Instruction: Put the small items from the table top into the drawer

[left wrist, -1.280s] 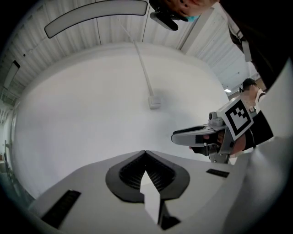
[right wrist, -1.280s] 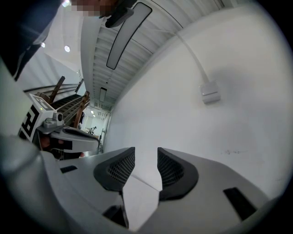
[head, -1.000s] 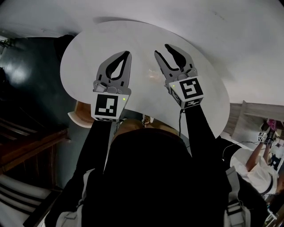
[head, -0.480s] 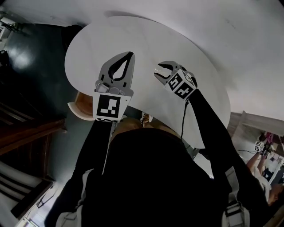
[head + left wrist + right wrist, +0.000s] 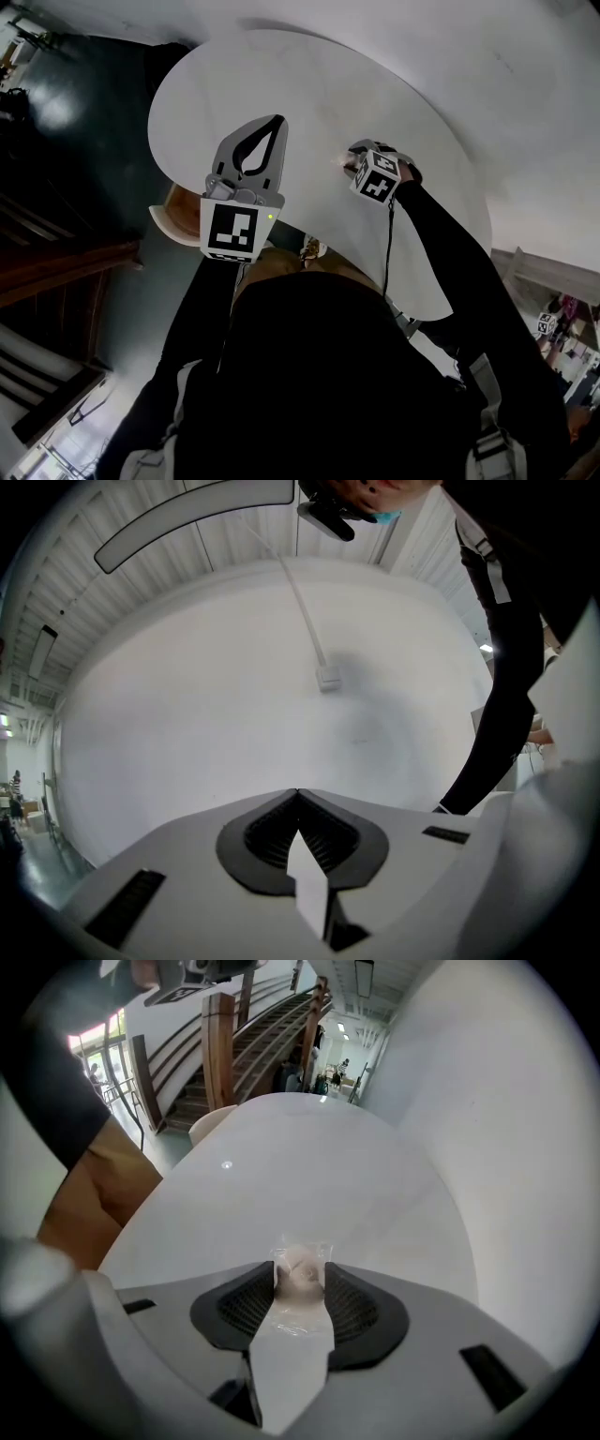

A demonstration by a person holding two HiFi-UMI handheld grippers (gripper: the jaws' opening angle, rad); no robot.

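Right tool (image 5: 300, 1279): jaws were opening, set astride a small clear-wrapped item (image 5: 301, 1258) with a pale pinkish content. The item lay on the white bench (image 5: 309, 1166) and stood between the pads. I judged it not yet clamped, since the spread seemed meant to clear the wrapper's edges before a pinch. In the head view this tool (image 5: 354, 161) sat at about 1 o'clock, tipped down onto the bench (image 5: 309, 84), mostly behind its marker cube (image 5: 378, 178).

Left tool (image 5: 298, 792): jaws were closed tip to tip with nothing between them. It was held at about 11 o'clock (image 5: 277, 122) over the bench, presumably parked clear of the pick.

Drawer: not identified with certainty in any view.

Writing: none was legible. The wrapper showed no print I could read. The left cube (image 5: 232, 228) carried only a black-and-white square marker.
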